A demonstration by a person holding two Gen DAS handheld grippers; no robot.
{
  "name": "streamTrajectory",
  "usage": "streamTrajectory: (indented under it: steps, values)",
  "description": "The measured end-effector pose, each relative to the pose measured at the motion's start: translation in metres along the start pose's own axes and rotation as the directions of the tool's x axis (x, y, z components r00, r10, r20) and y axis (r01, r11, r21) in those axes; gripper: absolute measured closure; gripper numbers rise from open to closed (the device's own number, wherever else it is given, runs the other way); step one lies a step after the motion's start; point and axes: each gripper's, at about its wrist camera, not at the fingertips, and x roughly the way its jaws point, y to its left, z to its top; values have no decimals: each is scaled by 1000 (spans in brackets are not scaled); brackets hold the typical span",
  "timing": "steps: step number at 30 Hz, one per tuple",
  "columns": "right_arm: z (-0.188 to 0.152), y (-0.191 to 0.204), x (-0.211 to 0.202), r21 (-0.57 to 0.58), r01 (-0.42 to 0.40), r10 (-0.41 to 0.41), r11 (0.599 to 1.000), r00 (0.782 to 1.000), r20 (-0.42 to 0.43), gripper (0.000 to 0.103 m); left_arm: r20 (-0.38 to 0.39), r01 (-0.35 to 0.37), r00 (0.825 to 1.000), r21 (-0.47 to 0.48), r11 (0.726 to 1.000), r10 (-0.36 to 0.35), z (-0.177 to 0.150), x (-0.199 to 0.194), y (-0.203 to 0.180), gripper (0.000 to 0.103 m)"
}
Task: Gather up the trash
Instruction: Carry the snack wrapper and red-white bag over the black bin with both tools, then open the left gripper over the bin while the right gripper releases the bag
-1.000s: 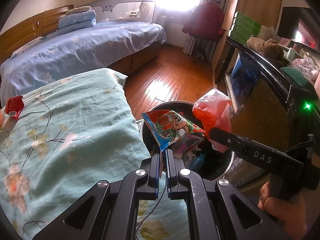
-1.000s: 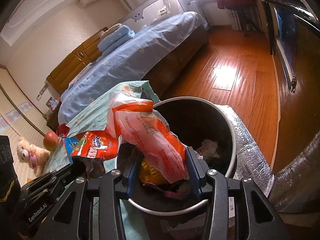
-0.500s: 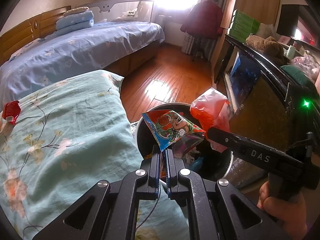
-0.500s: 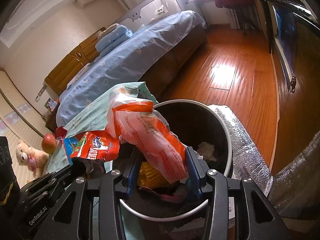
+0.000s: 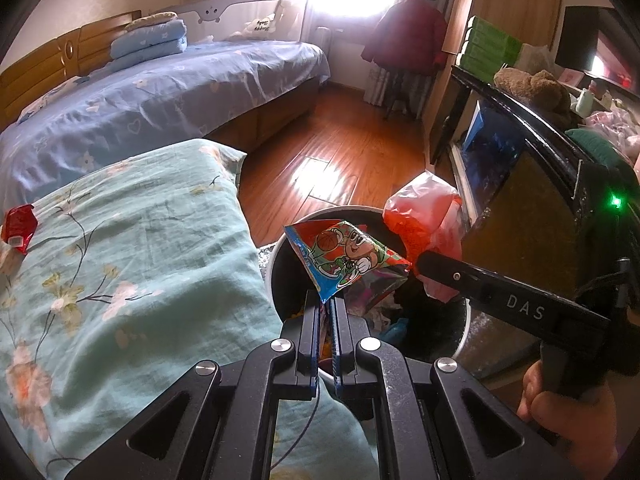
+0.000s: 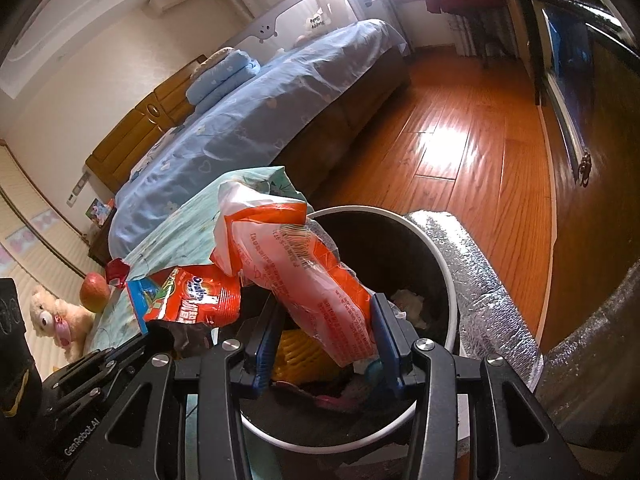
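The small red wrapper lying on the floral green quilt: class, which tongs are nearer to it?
Left. The left tongs hang at the quilt's edge beside the bin; the right tongs, farther from the red wrapper, are over the bin.

left gripper [image 5: 327, 312]: black two-finger tool with blue pads, angled downward, jaws clamped nearly together on a thin wrapper corner.
right gripper [image 6: 326, 330]: same black build, angled downward, jaws partly apart, pads pressing a crinkled bag's sides.
right hand [image 5: 568, 420]: bare fingers wrapped round the handle.
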Motion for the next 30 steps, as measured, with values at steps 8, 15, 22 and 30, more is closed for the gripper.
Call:
streamTrajectory:
  steps: [8,15,22,30]
  values:
    - [0,-1,0,0,-3,3,1000,1000,-5,58,-3,2,1000,0,1000,-2,1,1,-2,99]
    - [1,-1,0,0,-3,3,1000,1000,-5,58,-7,3,1000,-1,1000,-3,2,4,-2,99]
    - [1,-1,1,4,-3,3,1000,1000,-6,58,-9,3,1000,-2,1000,-3,2,5,-1,99]
    - [1,-2,1,5,-4,4,1000,1000,-9,58,-13,3,1000,-1,1000,-3,2,8,-1,99]
